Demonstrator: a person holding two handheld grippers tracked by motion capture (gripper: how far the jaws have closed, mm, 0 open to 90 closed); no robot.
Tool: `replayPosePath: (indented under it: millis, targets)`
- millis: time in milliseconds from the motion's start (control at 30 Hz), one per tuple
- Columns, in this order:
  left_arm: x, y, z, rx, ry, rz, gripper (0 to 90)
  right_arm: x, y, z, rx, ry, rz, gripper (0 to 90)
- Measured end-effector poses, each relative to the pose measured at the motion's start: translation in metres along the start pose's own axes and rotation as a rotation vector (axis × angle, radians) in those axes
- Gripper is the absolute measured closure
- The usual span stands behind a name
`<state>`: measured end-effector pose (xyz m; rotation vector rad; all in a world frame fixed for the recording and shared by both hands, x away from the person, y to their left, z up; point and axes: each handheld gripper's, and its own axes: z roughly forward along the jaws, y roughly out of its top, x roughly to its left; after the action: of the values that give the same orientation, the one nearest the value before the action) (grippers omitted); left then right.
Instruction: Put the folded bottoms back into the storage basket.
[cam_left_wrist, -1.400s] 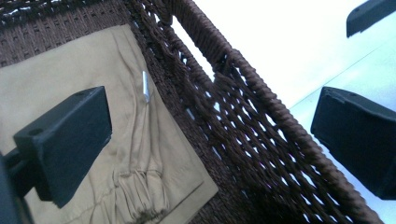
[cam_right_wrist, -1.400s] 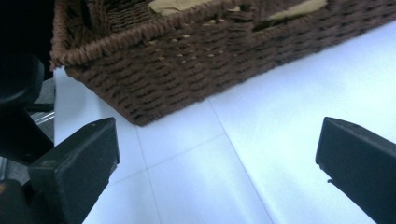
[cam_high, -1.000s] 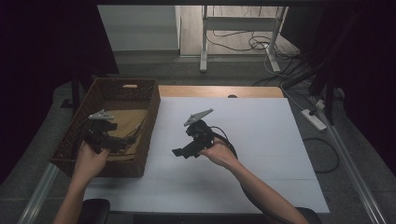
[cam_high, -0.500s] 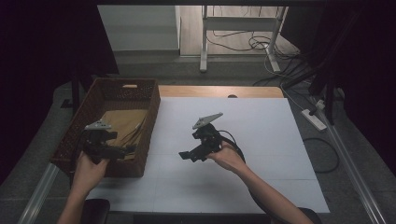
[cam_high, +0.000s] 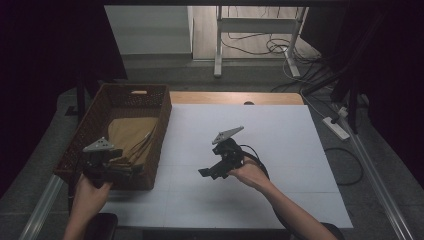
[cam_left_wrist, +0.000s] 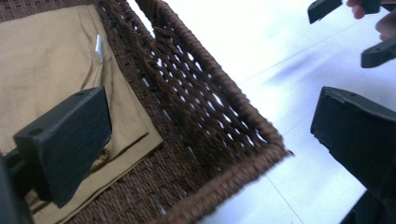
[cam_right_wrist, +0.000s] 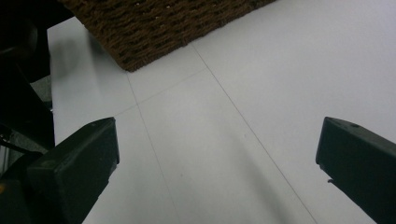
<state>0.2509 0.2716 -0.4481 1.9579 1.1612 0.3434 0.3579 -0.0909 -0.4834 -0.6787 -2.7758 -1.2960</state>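
The left gripper (cam_high: 131, 170) is held wide open over the wicker basket's (cam_high: 159, 131) near corner, one jaw above the tan cloth (cam_left_wrist: 51, 60) inside. The right gripper (cam_high: 210, 172), jaws wide apart and empty, is held above the white tabletop (cam_high: 280, 140).

Cloth (cam_high: 131, 136) in basket (cam_high: 150, 95), basket on table's (cam_high: 280, 125) left edge.

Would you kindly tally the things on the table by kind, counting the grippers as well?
Basket: 1
Tan cloth, folded in the basket: 1
Grippers: 2, left gripper and right gripper
Total: 4
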Motion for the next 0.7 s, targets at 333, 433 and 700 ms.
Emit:
replayPosePath:
  millis: [333, 433, 700]
  targets:
    - [-0.002, -0.019, -0.010, -0.013, 0.014, -0.018, 0.0, -0.008, -0.013, -0.009, 0.007, -0.007, 0.033, 0.3]
    - [-0.004, -0.027, -0.013, -0.012, 0.016, -0.023, 0.0, -0.010, -0.018, -0.012, 0.012, -0.011, 0.043, 0.3]
    - [-0.009, -0.043, -0.027, -0.045, 0.025, -0.034, 0.0, -0.013, -0.026, -0.020, 0.014, -0.041, 0.054, 0.3]
